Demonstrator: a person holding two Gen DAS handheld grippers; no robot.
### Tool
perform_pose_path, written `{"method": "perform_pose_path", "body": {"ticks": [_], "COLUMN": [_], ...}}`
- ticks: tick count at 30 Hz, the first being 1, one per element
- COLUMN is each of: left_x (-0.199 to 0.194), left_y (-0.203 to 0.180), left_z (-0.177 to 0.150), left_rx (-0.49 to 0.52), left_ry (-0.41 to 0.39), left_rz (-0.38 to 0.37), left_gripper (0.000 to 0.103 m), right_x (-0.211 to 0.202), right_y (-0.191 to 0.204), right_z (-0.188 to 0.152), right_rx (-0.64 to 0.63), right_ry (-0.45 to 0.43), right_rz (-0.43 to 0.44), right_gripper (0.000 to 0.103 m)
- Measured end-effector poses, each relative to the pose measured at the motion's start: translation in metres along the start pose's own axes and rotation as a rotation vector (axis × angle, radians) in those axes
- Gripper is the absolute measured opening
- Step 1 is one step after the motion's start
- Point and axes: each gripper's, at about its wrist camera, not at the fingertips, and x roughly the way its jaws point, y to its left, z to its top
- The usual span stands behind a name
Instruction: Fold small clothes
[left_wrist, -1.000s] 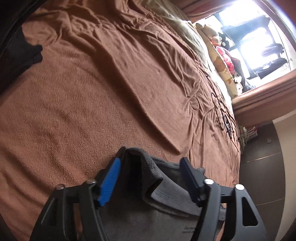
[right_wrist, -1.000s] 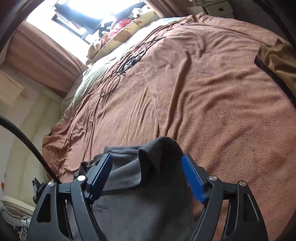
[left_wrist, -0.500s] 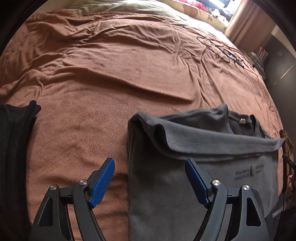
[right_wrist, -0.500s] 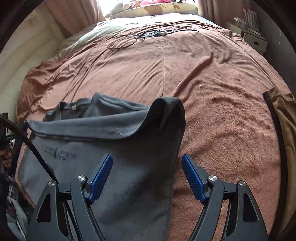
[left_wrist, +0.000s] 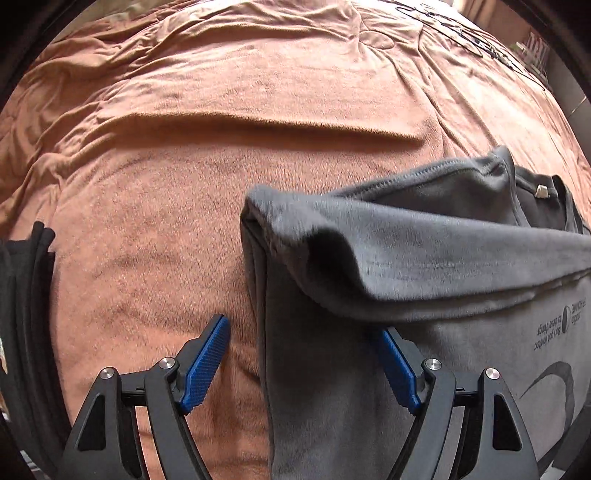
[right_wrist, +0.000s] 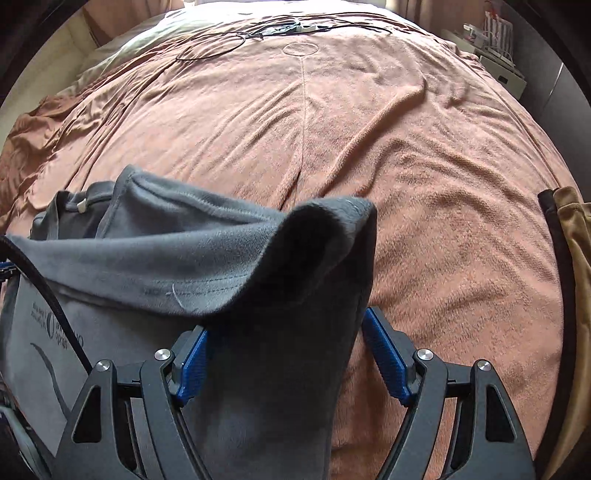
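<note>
A grey T-shirt (left_wrist: 424, 258) with printed text lies on the brown bedspread (left_wrist: 221, 129), its hem folded back over the body in a thick roll. My left gripper (left_wrist: 303, 354) is open, straddling the shirt's left folded edge without pinching it. In the right wrist view the same shirt (right_wrist: 184, 258) fills the lower left. My right gripper (right_wrist: 286, 356) is open around the shirt's right folded corner, which stands up between the blue fingers (right_wrist: 384, 354).
A black folded garment (left_wrist: 22, 314) lies at the left edge. A tan and black garment (right_wrist: 569, 295) lies at the right edge. Black cables (right_wrist: 240, 37) lie at the far end of the bed. A black cord (right_wrist: 40, 288) crosses the shirt.
Both grippers have drawn back and tilted down from the shirt's folded edge they straddled a second ago. The fold now rests on the shirt. Both now sit slightly closer than half a second ago.
</note>
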Motion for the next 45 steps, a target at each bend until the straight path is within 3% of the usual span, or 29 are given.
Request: {"method": "perform_pose_path", "body": {"ticks": [3, 9, 14, 18, 25, 29, 39, 45], "left_x": [0.004, 0.013, 0.012, 0.010, 0.008, 0.000, -0.048, -0.046], "left_y": [0.005, 0.019, 0.027, 0.037, 0.037, 0.032, 0.041, 0.037], "left_z": [0.016, 0.044, 0.059, 0.058, 0.065, 0.062, 0.063, 0.074], "left_rx": [-0.024, -0.073, -0.130, -0.191, -0.223, -0.204, -0.229, -0.238], "left_ry": [-0.019, -0.057, -0.113, -0.156, -0.170, -0.203, -0.340, -0.347], "left_rz": [-0.013, -0.049, -0.098, -0.136, -0.195, -0.164, -0.143, -0.092], "left_gripper": [0.080, 0.080, 0.076, 0.059, 0.019, 0.004, 0.003, 0.003], "right_x": [0.009, 0.025, 0.030, 0.030, 0.021, 0.004, -0.036, -0.019], "right_y": [-0.001, -0.011, -0.022, -0.036, -0.052, -0.049, -0.041, -0.042], "right_z": [0.010, 0.028, 0.034, 0.031, 0.023, 0.019, 0.009, 0.019], "right_rx": [0.020, 0.066, 0.116, 0.166, 0.193, 0.183, 0.154, 0.156], "right_ry": [-0.021, -0.058, -0.095, -0.120, -0.169, -0.209, -0.296, -0.280], "right_rz": [0.000, 0.024, 0.088, 0.147, 0.208, 0.202, 0.168, 0.143], "right_gripper": [0.074, 0.058, 0.033, 0.022, 0.004, 0.002, 0.000, 0.000]}}
